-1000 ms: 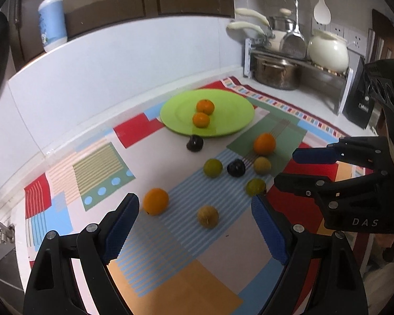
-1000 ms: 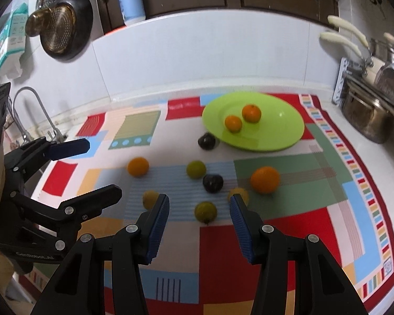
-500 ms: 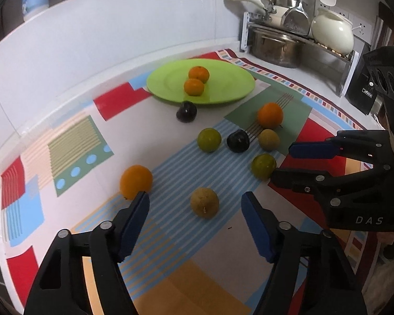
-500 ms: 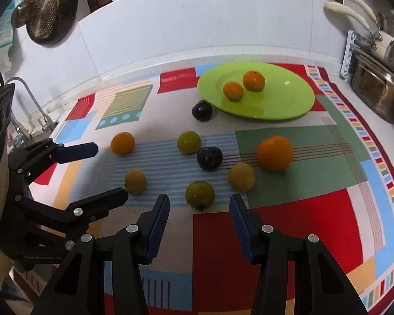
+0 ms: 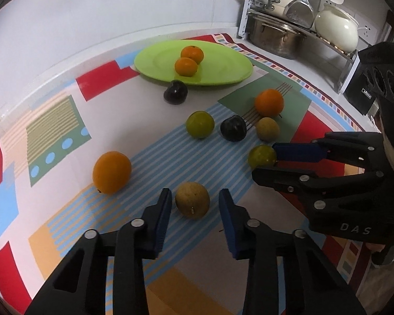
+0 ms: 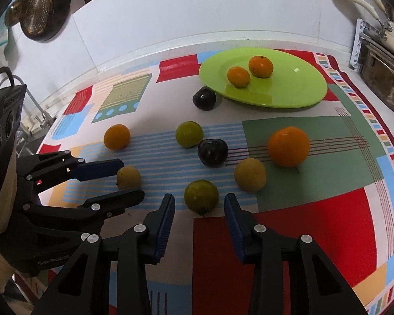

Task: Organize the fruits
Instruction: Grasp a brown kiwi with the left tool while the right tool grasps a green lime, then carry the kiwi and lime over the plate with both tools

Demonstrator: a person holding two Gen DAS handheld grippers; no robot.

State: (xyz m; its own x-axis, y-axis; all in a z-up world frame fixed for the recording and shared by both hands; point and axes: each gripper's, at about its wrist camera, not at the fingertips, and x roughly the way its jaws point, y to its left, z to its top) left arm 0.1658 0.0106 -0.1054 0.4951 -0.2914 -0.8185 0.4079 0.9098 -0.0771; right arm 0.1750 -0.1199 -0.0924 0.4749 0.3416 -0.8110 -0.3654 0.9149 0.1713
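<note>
Hidden/cut off: steel pot rack [image 5: 289,36] is clipped at the upper right of the left wrist view. The dark pan with a brass strainer [image 6: 36,13] is clipped at the upper left of the right wrist view. The hands are mostly behind the gripper bodies, so I can't read their grip.

Containers: round lime-green plate [image 5: 223,71] sits at upper centre on the multicoloured patchwork mat [image 5: 65,120] and holds two small orange mandarins [image 5: 186,66]. A dark purple plum [image 5: 175,92] lies on the mat against the plate's near rim; whether they touch is unclear. Six other fruits lie loose on the mat in mid frame, including a large orange [image 5: 269,103] and a second dark plum [image 5: 233,128].

Pose: both tools pitch steeply down at the mat, side by side.
- left gripper [image 5: 195,193]: its blue pads straddle the yellow-brown round fruit [image 5: 192,200] at lower centre. The jaws have just been closing, but a thin gap still shows on each side, so there's no pinch.
- right gripper [image 6: 199,196]: its pads flank the green round fruit [image 6: 201,197] at lower centre. The jaws have just been closing, with slim gaps on both sides, so they aren't pressing. The fruit sits at the fingertips.
</note>
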